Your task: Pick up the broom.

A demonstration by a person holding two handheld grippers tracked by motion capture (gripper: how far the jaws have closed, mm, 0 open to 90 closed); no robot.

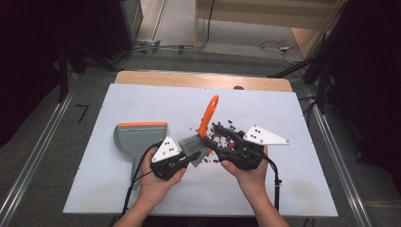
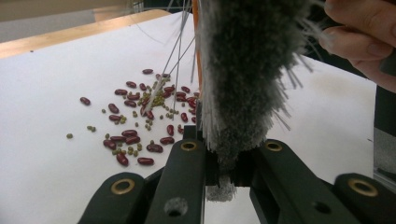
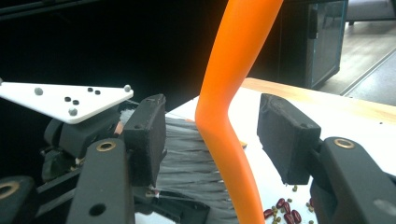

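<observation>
High view: both grippers (image 1: 191,160) (image 1: 213,132) at brush (image 1: 195,144).

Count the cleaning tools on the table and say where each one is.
2. The grey dustpan lies left of centre, beside the left gripper. The orange-handled brush stands mid-table over the spilled beans, its bristles pinched by the left gripper, its handle between the right gripper's open jaws.

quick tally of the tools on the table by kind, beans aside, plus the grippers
Brush: 1
Dustpan: 1
Grippers: 2, left gripper and right gripper
Total: 4
The scattered beans are too many and too small to count.
</observation>
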